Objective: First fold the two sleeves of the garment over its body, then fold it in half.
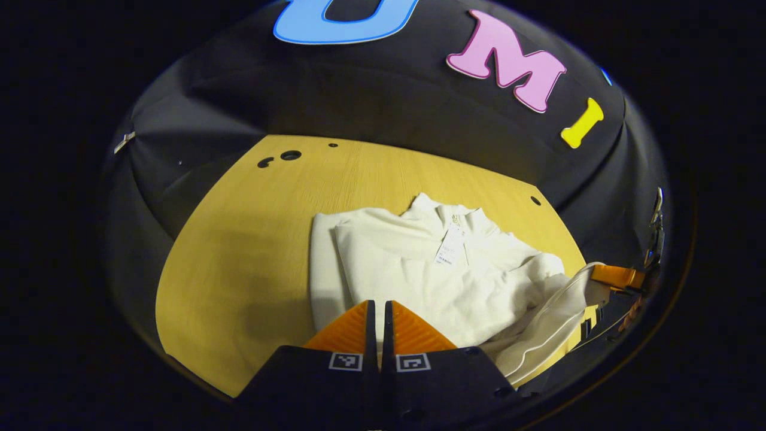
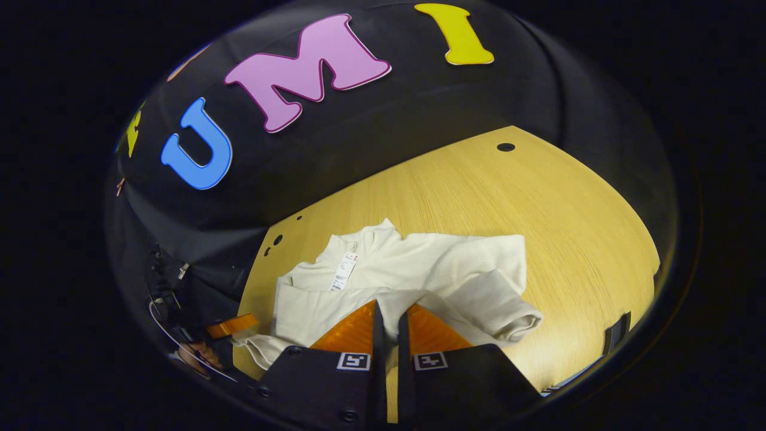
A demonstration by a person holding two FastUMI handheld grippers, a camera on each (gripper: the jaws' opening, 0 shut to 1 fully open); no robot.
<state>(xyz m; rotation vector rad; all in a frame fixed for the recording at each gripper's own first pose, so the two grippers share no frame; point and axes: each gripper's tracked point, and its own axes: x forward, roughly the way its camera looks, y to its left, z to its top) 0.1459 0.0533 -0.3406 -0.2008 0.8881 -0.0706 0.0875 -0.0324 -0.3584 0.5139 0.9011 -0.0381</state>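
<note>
The white garment [image 1: 419, 269] lies on the wooden table [image 1: 239, 251], collar toward the far edge, with a paper tag [image 1: 450, 246] hanging off the neck. In the left gripper view one sleeve is already laid over the body along its left side, and the near hem is lifted off the table at both ends. My left gripper [image 1: 379, 308] has its orange fingers drawn almost together on the near left part of the hem — a thin band of white cloth runs down between them, so they are pinching the garment. At the right edge of that view I see the orange finger of my other gripper with the far corner of the hem pulled up to it, the fabric stretched into a raised fold. In the right gripper view the garment [image 2: 419, 263] sits in the near middle of the table [image 2: 568, 227], the tag [image 2: 344, 270] by the collar, and the other sleeve [image 2: 497, 308] lies folded across the body with its cuff rolled near the right side. My right gripper [image 2: 388, 310] also has its fingers narrow, with a strip of white cloth caught between them — it grips the hem. Low at the left of that view, an orange finger of my left gripper shows beside the cloth's lifted corner.
</note>
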